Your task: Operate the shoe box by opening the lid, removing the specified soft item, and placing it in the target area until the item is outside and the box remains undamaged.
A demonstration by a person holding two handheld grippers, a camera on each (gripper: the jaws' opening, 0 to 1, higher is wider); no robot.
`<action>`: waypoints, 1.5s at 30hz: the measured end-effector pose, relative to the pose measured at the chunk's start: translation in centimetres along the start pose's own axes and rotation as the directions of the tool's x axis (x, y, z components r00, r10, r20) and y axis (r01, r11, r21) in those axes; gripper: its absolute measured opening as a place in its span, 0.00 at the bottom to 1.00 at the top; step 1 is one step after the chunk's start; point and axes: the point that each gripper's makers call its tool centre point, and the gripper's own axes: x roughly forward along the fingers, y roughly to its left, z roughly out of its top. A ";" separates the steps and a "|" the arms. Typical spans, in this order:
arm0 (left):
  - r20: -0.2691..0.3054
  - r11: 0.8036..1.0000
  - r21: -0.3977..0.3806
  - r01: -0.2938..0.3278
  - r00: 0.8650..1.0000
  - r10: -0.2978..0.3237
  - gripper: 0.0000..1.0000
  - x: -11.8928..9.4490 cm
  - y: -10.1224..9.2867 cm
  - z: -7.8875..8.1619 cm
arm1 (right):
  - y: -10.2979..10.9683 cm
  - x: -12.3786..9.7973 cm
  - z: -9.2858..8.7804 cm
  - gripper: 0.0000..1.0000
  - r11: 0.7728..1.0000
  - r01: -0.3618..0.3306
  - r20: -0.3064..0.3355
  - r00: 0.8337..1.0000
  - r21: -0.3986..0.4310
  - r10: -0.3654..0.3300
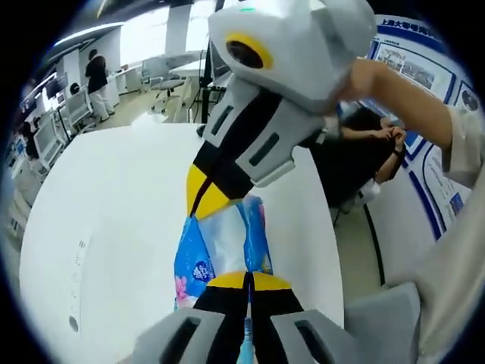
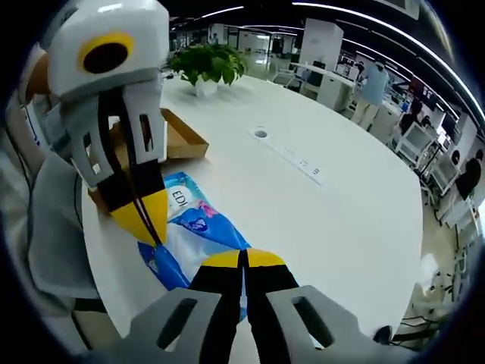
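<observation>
A soft blue tissue pack hangs just over the white table, stretched between both grippers. In the left gripper view, my left gripper is shut on the pack's near end. My right gripper comes down from above, shut on its far end. In the right gripper view, my right gripper pinches the near edge and the left gripper clamps the pack from the left. Behind it lies the brown cardboard shoe box, partly hidden by the left gripper.
The white table is wide, with a cable port and a potted plant at its far end. A person's arm holds the right gripper. Someone sits beyond the table edge; another stands farther off.
</observation>
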 end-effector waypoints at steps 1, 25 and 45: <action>-0.001 1.000 -0.001 0.001 1.000 -0.001 0.00 0.1 0.1 0.0 | -0.1 0.0 -0.1 0.00 1.000 0.000 -0.001 1.000 0.001 0.000; -0.012 0.998 -0.018 0.057 0.998 -0.057 0.00 6.4 1.6 1.2 | -2.8 1.5 -5.3 0.00 0.997 0.059 -0.090 0.994 0.045 -0.054; -0.052 0.998 -0.028 0.048 0.997 -0.049 0.00 9.5 1.5 -1.8 | -2.4 4.7 -8.2 0.00 1.000 0.023 -0.157 0.987 0.002 -0.023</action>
